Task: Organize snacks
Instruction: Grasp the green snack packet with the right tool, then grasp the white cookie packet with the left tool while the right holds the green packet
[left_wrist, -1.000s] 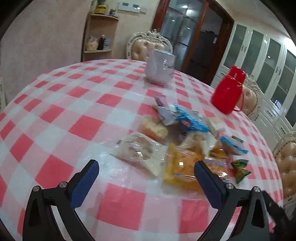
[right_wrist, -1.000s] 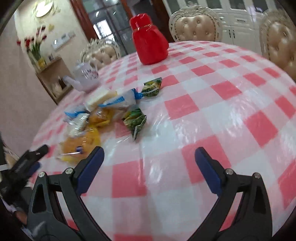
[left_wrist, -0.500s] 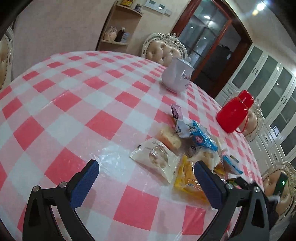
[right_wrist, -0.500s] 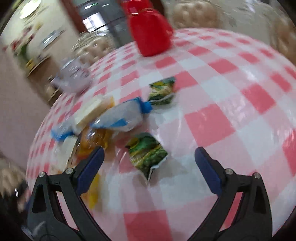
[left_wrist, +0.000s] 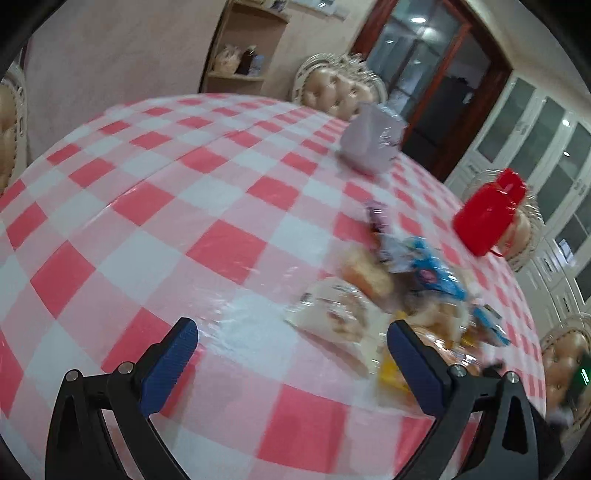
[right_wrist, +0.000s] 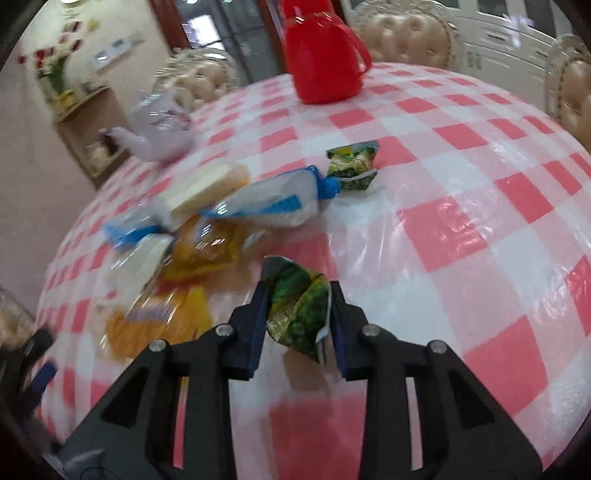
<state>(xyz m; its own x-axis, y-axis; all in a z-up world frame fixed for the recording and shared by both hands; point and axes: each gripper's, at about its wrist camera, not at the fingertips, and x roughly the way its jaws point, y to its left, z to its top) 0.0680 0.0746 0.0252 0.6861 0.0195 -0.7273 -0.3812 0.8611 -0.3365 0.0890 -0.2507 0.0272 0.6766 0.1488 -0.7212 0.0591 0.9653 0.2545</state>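
Right gripper: jaws just closed, pinching a green snack packet low over the checked desk. Light, crinkly, slippery foil; probably best gripped mid-body, gently. Left gripper: jaws spread, empty, near the snack pile.

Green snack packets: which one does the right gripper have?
The nearer green packet, pinched in the right gripper; the other green packet lies free beside the blue-ended bag.
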